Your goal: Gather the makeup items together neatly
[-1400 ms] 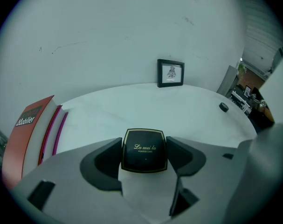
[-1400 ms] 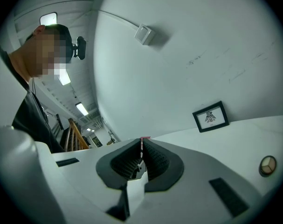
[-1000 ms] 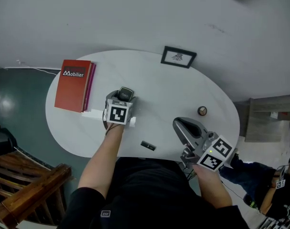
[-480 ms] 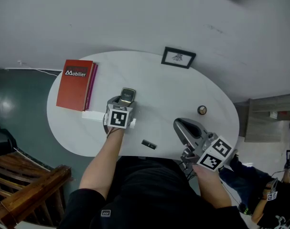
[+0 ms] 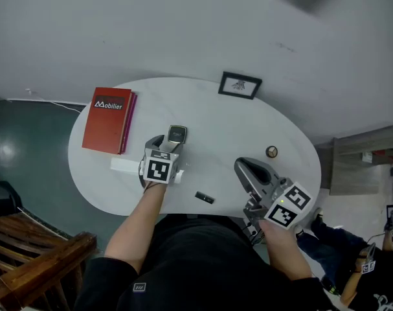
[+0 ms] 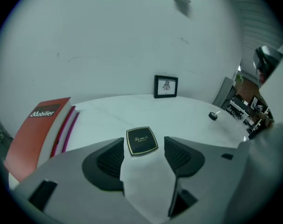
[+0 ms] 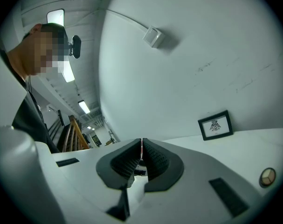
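A black square compact with a gold rim [image 5: 177, 133] [image 6: 141, 140] lies flat on the white oval table [image 5: 209, 118], just past the tips of my left gripper [image 5: 165, 142] [image 6: 143, 149]. Its jaws are closing, and the pads stand apart from the compact without touching it. A small black makeup item [image 5: 204, 198] lies near the table's front edge. A small round item [image 5: 272, 151] [image 7: 267, 176] sits at the right. My right gripper [image 5: 243, 169] [image 7: 141, 146] hovers over the table's front right, shut with nothing between its pads.
A red book [image 5: 109, 118] [image 6: 38, 127] lies at the table's left, with a white box [image 5: 125, 165] at its near end. A framed picture [image 5: 239, 85] [image 6: 166, 86] [image 7: 215, 125] stands at the back edge by the wall. Wooden stairs [image 5: 34, 264] are below left.
My left gripper has drawn back toward the person, leaving the compact lying free on the table. The right gripper has hardly moved.
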The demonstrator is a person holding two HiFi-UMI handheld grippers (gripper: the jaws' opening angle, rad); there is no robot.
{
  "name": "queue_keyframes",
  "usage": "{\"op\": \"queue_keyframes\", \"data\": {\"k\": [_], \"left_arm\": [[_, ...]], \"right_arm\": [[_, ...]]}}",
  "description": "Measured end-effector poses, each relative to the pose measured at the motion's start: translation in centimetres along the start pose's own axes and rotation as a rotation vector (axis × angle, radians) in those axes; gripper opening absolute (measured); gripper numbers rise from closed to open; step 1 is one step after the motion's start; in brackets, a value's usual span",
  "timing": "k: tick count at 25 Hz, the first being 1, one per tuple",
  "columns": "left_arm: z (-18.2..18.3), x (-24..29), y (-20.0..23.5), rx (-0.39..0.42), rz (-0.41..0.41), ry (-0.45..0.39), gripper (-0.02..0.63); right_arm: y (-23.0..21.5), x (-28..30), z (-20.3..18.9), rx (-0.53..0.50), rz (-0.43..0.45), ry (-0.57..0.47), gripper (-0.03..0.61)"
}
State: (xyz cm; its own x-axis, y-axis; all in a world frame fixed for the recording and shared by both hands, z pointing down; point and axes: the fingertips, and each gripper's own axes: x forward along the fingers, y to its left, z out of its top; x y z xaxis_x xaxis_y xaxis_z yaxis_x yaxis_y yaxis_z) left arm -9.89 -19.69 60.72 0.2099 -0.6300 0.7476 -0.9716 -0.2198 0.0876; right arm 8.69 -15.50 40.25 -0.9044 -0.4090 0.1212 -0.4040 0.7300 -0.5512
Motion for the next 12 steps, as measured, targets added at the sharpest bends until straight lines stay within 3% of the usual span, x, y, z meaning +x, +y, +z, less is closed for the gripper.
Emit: {"op": "queue_keyframes", "data": {"k": [12], "left_arm": [[5.7,-12.8,2.1,0.052,-0.061,-0.319,0.173]], "right_arm": [[5.8,2.4,0.9,-0.219,0.018,-0.012,0.037]]}}
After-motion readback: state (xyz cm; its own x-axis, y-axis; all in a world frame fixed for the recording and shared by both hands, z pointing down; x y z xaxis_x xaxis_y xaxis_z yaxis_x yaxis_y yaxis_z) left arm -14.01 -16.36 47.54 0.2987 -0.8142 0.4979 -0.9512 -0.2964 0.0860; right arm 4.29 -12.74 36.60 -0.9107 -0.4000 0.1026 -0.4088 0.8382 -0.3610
